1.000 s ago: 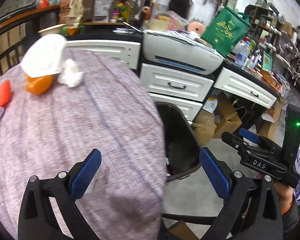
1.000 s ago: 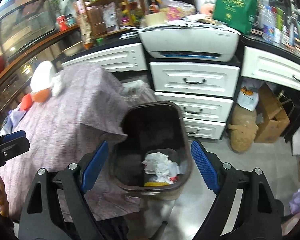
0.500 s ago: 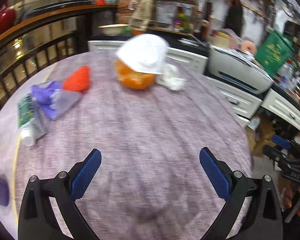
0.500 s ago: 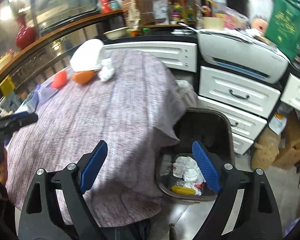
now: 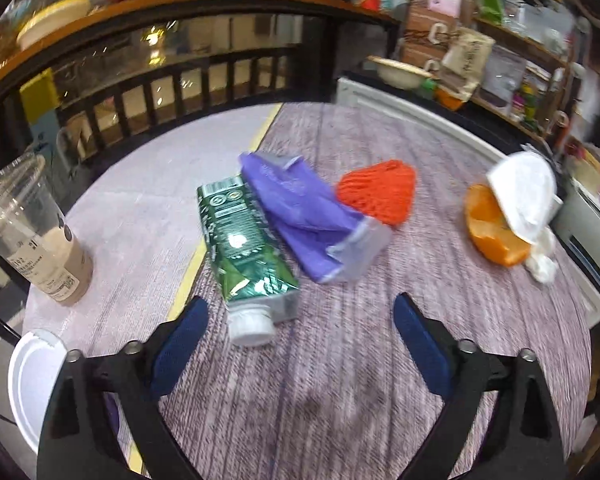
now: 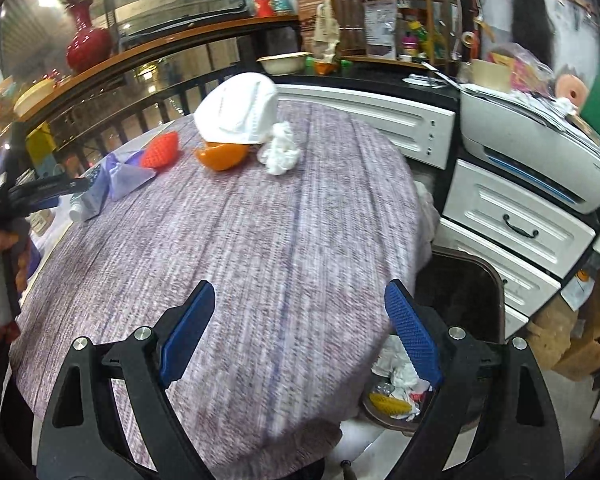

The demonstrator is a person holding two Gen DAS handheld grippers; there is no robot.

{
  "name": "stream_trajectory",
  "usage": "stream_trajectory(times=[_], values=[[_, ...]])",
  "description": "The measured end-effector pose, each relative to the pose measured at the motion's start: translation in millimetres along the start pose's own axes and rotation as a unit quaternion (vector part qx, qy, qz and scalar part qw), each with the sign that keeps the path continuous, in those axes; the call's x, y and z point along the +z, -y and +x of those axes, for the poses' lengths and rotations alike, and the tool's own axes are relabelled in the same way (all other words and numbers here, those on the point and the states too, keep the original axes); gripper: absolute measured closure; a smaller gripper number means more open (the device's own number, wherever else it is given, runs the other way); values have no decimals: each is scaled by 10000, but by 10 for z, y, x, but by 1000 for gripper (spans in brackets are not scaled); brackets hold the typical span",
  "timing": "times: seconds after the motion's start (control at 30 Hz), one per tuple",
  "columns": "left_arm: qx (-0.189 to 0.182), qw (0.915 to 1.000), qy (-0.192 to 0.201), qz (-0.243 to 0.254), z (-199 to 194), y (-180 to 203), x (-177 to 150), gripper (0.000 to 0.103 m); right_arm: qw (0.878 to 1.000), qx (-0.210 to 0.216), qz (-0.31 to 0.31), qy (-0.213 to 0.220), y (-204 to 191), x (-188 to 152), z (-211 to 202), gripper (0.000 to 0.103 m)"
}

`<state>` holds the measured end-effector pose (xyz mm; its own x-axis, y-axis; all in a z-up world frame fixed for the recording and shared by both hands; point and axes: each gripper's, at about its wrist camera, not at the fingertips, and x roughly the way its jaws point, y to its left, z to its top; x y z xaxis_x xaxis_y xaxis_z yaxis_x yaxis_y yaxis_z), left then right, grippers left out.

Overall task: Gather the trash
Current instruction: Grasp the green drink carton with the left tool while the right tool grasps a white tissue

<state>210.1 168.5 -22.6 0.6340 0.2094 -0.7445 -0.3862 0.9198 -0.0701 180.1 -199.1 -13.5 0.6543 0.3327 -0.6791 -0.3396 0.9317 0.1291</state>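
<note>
On the round table with a purple-grey cloth point(image 5: 340, 380) lie a green carton with a white cap point(image 5: 244, 252), a purple wrapper point(image 5: 304, 216), an orange net point(image 5: 378, 192), an orange peel point(image 5: 492, 232) under a white mask point(image 5: 520, 192), and crumpled tissue point(image 5: 544, 260). My left gripper point(image 5: 300, 344) is open and empty, just short of the carton's cap. My right gripper point(image 6: 300, 328) is open and empty over the table's near side. The dark bin point(image 6: 472, 288) stands to the right below the table, with trash inside. The mask point(image 6: 240, 114), peel point(image 6: 222, 156) and tissue point(image 6: 280, 154) also show there.
A plastic cup with a brownish drink point(image 5: 32, 236) and a white lid point(image 5: 32, 380) sit at the table's left. White drawers point(image 6: 516, 224) and a printer point(image 6: 540, 152) stand right of the bin. A dark railing point(image 5: 172, 80) runs behind the table.
My left gripper has swung left from the bin side across the table to the carton and wrapper. My right gripper has moved from over the bin to over the table. Both stay open.
</note>
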Motion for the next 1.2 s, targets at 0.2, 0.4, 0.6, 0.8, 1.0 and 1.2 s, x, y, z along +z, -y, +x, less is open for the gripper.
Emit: stream_trajectory(times=[0.2,0.4,0.6,0.8,1.0,1.2], values=[[272,9989,-326,-181,308,-157,141,28,9999,80,-95,-61,-88,61,74,17],[388,9970,-537,-405,541,-271,309,35,9996,163,-103,-196,-113,121,240,17],[359,9957,-642,-566,633,-341,338,54,9990,346,-131,-242,-150,353,470,17],[51,9963,-569,-649,498,-405,248,54,9978,419,-201,-471,-174,792,1007,17],[-167,9967,-344,-714,273,-435,138,54,9956,252,-442,-792,-179,1157,1636,27],[-245,9983,-150,-499,88,-368,2,54,9934,284,-427,-1030,-119,1296,1880,72]])
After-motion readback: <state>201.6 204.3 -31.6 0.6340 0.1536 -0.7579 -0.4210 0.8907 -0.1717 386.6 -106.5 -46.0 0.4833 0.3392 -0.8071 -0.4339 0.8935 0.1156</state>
